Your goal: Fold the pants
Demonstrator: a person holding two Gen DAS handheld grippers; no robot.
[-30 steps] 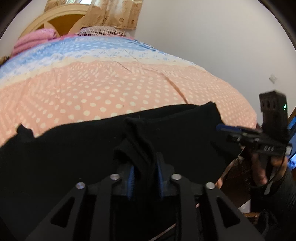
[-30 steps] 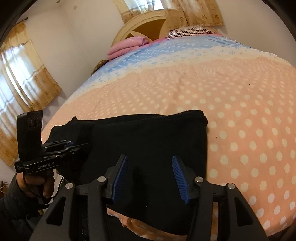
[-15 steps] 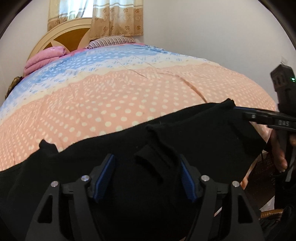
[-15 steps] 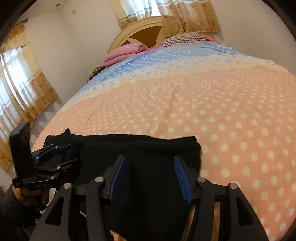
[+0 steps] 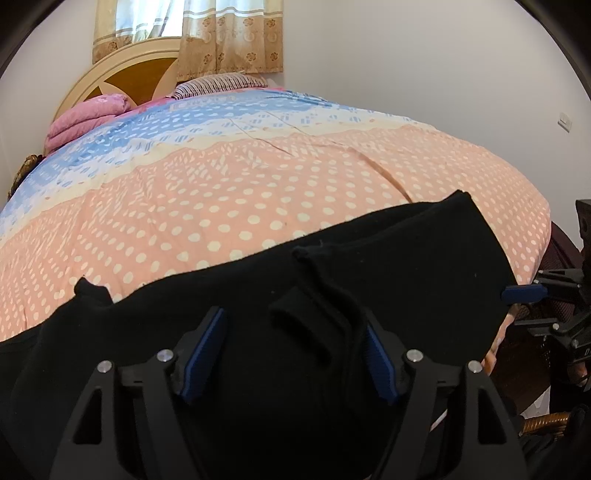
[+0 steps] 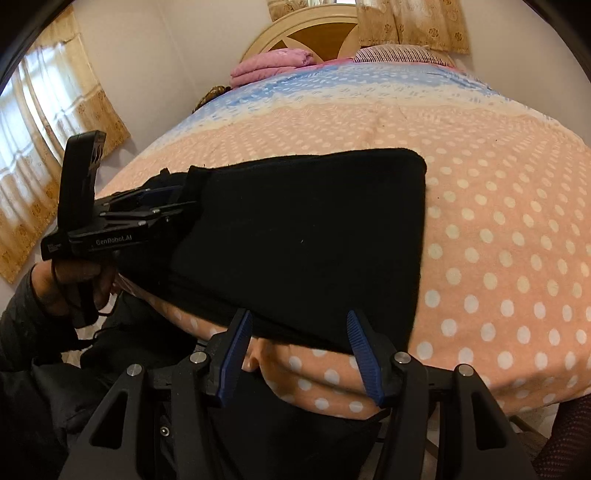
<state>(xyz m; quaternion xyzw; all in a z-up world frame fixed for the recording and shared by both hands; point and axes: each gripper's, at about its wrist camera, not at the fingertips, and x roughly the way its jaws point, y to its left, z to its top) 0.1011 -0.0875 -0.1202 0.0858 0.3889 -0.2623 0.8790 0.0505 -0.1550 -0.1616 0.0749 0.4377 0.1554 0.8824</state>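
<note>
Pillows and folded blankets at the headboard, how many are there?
2: a striped pillow against the headboard, and a folded pink blanket to its left. More may be hidden behind them.

A home bedroom: quilted bed (image 5: 258, 192), wooden headboard (image 5: 122, 79), curtained window (image 5: 192, 33).

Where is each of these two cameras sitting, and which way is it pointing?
Left wrist: on the left gripper, looking along its open fingers over the black pants toward the headboard; the right gripper's tip shows at right.
Right wrist: on the right gripper, open at the pants' near edge, facing up the bed; the person's hand shows at left.
Shared: pants, bed, headboard.
</note>
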